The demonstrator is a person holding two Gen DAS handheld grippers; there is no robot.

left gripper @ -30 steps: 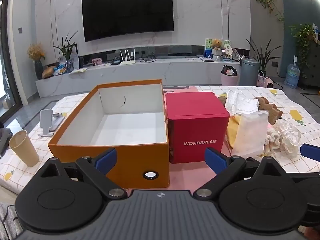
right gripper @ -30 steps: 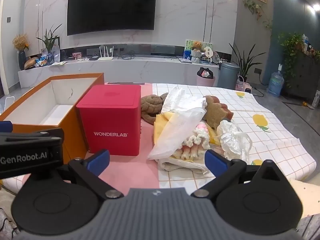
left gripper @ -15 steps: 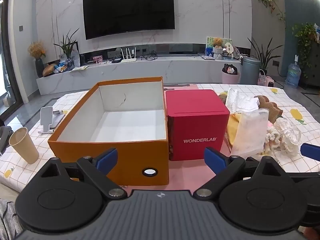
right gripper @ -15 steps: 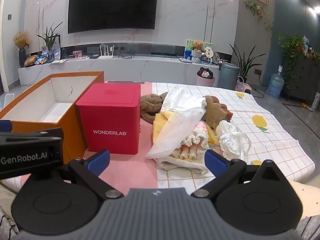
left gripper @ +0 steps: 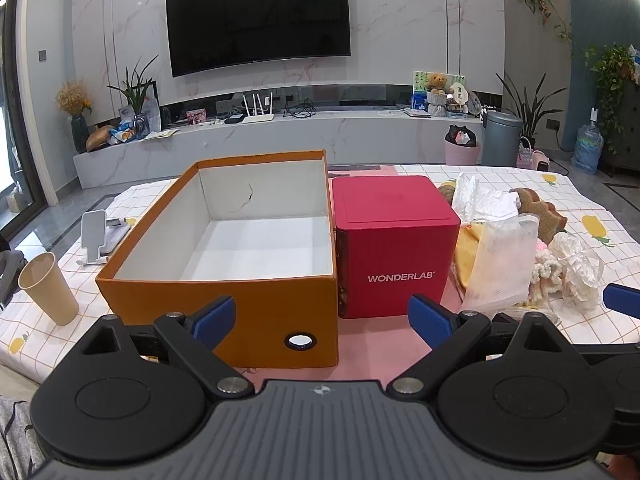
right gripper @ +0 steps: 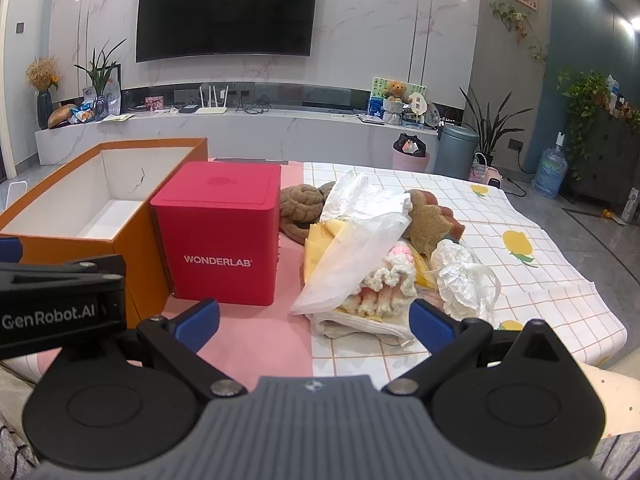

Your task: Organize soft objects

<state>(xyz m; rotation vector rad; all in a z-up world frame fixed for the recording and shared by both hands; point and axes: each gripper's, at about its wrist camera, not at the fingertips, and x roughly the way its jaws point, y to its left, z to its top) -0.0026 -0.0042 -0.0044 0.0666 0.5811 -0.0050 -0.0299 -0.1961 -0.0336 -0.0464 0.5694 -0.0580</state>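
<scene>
Your soft pile (right gripper: 372, 256) lies heaped right of the red box (right gripper: 220, 232): crinkled plastic bags over pink-white knit, yellow cloth and brown plush. Both your left claw (left gripper: 320, 316) and right claw (right gripper: 314, 316) are spread, holding nothing.

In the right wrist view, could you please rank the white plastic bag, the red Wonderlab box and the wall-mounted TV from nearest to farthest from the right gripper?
1. White plastic bag, just ahead of the right gripper, centre.
2. Red Wonderlab box, further back, to the left.
3. TV, on the far wall.

A paper cup (left gripper: 49, 288) stands beside a white phone stand (left gripper: 95, 236) — well behind, a wall television (left gripper: 259, 16).
</scene>
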